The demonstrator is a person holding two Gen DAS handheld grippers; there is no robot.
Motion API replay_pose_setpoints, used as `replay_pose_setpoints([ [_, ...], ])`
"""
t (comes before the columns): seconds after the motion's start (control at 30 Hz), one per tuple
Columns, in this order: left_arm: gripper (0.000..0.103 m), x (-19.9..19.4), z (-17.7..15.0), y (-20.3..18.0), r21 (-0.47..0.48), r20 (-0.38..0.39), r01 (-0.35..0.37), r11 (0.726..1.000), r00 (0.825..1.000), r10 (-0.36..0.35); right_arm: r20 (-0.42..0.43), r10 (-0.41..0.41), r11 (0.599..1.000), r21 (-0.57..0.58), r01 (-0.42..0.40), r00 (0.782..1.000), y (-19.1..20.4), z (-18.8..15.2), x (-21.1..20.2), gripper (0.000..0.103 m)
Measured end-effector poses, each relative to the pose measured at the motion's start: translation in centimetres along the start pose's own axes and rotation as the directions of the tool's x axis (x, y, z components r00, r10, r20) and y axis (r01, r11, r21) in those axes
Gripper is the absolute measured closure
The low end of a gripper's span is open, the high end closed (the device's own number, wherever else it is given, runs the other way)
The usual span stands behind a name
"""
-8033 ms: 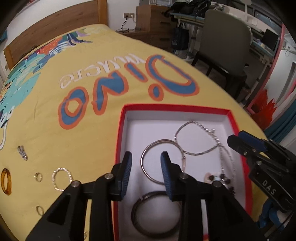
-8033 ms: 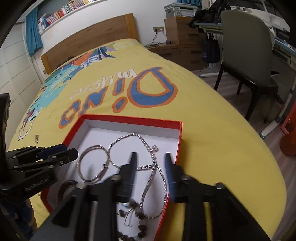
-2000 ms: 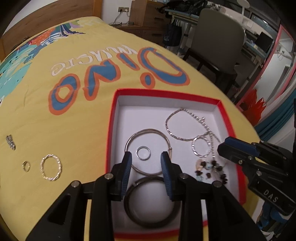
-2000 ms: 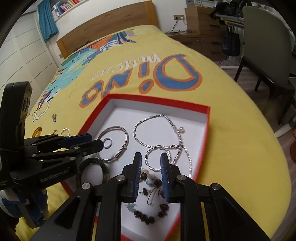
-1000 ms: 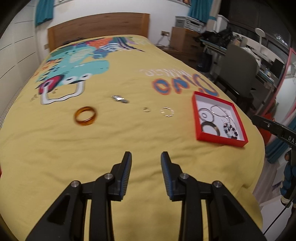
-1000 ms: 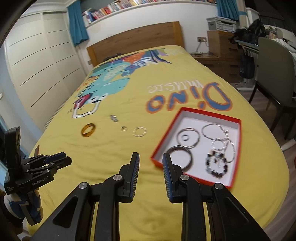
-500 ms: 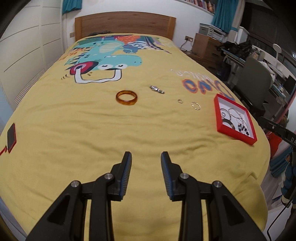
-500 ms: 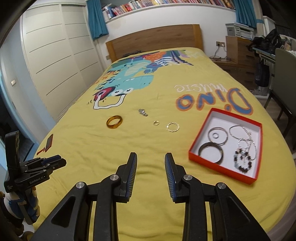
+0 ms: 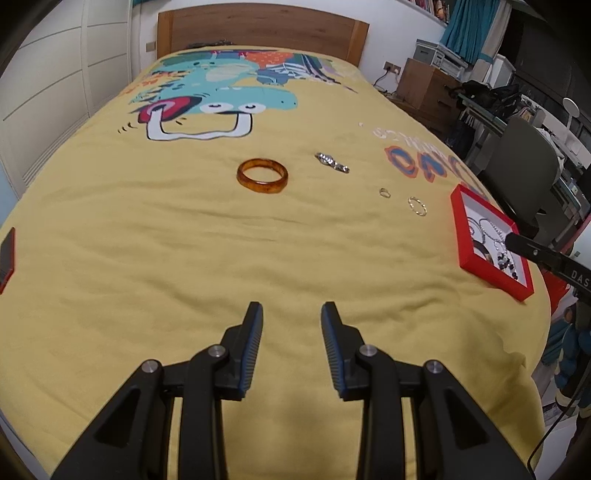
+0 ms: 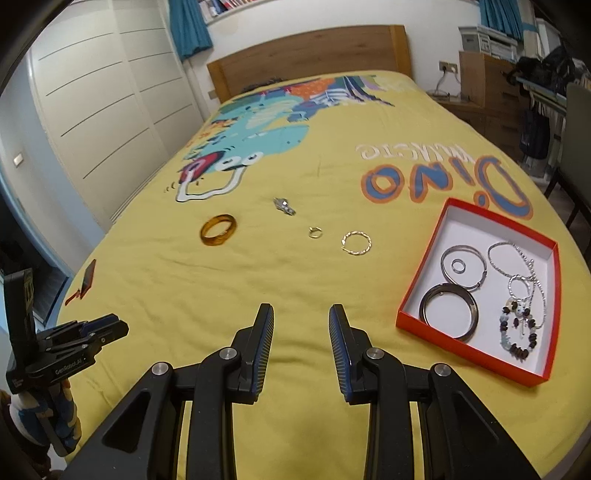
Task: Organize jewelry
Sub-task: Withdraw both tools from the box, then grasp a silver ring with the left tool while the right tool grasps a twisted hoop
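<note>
A red box (image 10: 415, 273) with a white inside sits on the yellow bedspread at the right and holds bangles, a small ring, chains and a bead bracelet; it also shows in the left wrist view (image 9: 466, 243). On the bedspread lie an amber bangle (image 9: 262, 175) (image 10: 218, 229), a sparkly silver piece (image 9: 332, 163) (image 10: 284, 206), a small ring (image 9: 385, 192) (image 10: 315, 232) and a thin hoop (image 9: 417, 205) (image 10: 356, 242). My left gripper (image 9: 291, 321) is open and empty over the near bedspread. My right gripper (image 10: 301, 320) is open and empty, well short of the box.
The bed has a wooden headboard (image 9: 258, 27) at the far end. A red and black phone-like item (image 9: 7, 254) lies at the left edge. A grey chair (image 9: 524, 173), a wooden dresser and a cluttered desk stand to the right. White wardrobe doors are on the left.
Both grippers have pulled back from over the red box toward the foot of the bed, so the whole bedspread shows. The left view has swung left. The right jaws have opened wider.
</note>
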State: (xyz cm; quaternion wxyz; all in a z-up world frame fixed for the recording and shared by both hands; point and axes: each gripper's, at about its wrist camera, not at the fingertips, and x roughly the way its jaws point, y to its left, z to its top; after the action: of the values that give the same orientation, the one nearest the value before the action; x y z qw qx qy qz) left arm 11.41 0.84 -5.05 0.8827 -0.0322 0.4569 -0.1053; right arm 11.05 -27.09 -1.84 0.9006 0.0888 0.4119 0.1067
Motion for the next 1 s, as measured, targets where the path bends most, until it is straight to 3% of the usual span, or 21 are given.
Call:
replay_pose_setpoints([
  [0.6,0.072,8.3,3.5,-1.5,0.009,-0.085,0.034,0.999,0.996,-0.033,-0.081,-0.017,1.0,0.018,0.018,0.997,-2.6,3.4,8.4,0.072],
  [1.0,0.072,13.9,8.8,-4.0,0.052,-0.089,0.075,0.996,0.994,-0.07,-0.138,-0.055,0.998,0.011,0.057,0.989,-4.3,6.6,13.6,0.072],
])
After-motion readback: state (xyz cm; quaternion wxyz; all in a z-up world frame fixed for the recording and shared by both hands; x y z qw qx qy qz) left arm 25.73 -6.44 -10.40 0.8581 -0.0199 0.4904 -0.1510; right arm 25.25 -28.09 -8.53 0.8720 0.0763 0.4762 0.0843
